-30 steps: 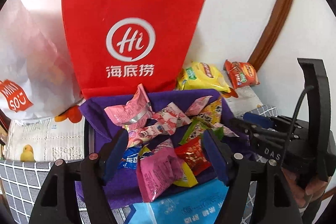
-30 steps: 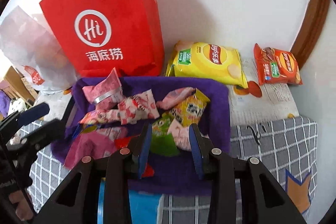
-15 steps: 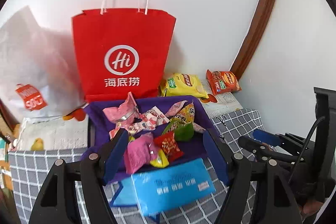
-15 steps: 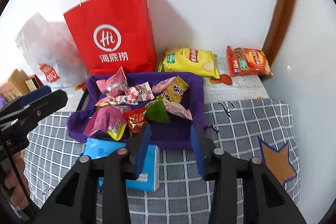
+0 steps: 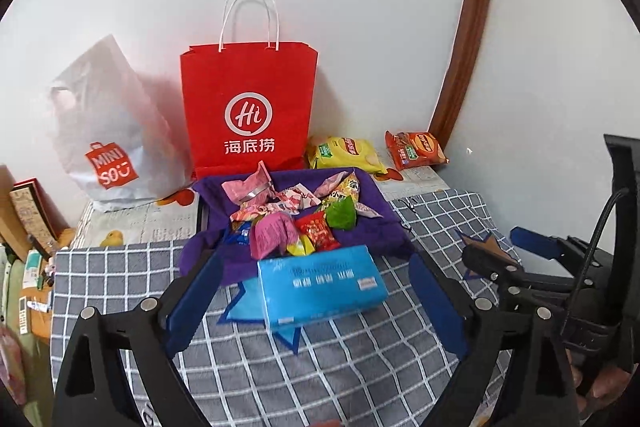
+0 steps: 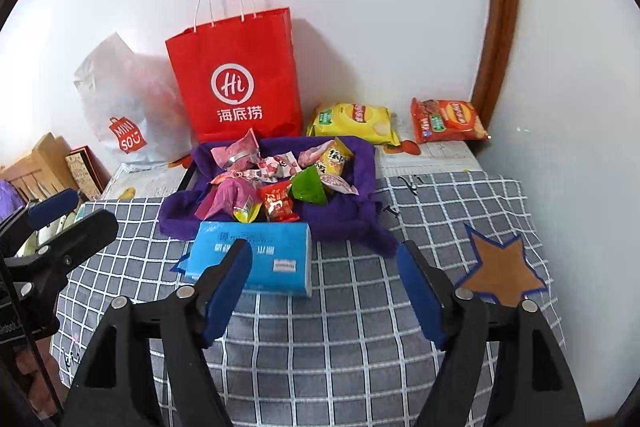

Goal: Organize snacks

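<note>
A purple cloth-lined tray (image 5: 372,223) (image 6: 356,187) holds several small snack packets (image 5: 296,215) (image 6: 280,183) in pink, red, green and yellow. A blue tissue pack (image 5: 320,287) (image 6: 256,259) lies just in front of it on the checked cloth. A yellow chip bag (image 5: 346,153) (image 6: 352,121) and an orange-red chip bag (image 5: 416,149) (image 6: 446,119) lie behind the tray by the wall. My left gripper (image 5: 316,283) hangs well back above the tissue pack, its jaws opening with nothing held. My right gripper (image 6: 324,267) is also back from the tray, jaws opening and empty.
A red paper bag (image 5: 248,115) (image 6: 236,79) stands against the wall behind the tray, a white plastic bag (image 5: 108,131) (image 6: 124,107) to its left. A brown star patch (image 6: 500,267) marks the grey checked cloth (image 5: 340,359). Boxes (image 6: 44,167) crowd the left edge.
Both grippers pulled back and up from over the tray, so the whole table shows now. Both sets of jaws spread wider; the right ones were nearly shut before.
</note>
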### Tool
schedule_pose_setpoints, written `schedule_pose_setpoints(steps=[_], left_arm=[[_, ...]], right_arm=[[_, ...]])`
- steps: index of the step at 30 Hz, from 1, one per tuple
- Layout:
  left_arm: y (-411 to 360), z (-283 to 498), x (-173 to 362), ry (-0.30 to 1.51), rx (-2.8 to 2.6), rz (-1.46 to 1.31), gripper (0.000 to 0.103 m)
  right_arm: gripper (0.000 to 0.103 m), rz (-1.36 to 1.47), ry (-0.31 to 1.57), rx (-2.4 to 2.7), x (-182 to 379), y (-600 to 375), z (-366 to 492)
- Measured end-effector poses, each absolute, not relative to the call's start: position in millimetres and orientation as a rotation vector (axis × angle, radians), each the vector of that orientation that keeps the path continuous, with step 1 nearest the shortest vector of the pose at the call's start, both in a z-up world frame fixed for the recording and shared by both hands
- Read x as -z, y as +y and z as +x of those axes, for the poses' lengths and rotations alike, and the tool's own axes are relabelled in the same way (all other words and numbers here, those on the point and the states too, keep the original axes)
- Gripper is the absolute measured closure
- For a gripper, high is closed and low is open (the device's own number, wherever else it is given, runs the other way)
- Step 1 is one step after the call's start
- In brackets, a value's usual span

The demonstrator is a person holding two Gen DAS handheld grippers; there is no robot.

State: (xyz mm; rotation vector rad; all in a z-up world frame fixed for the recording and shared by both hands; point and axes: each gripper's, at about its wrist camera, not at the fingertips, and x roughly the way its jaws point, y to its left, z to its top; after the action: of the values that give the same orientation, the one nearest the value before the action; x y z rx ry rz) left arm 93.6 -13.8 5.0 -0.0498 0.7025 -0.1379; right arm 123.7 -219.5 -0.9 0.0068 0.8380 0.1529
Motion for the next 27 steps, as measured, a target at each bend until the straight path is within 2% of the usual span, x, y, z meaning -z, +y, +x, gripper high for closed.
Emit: schedule_pose_setpoints(steps=[3,8,27], left_arm=[[-16,77,-4,0.694,0.123,-0.043,0.008],[-20,50,-4,0.689,0.106,-0.044,0.008],[-33,-6,-5,0.663,0.07,-0.035,0.008]], right_arm=[[0.018,0.019,0.82,-0.143,-2,-225,107],[0.013,0.024,0.797,-0.122,-5,-233,81],[0.013,0.048,0.741,-0.111,-10,-251,25]])
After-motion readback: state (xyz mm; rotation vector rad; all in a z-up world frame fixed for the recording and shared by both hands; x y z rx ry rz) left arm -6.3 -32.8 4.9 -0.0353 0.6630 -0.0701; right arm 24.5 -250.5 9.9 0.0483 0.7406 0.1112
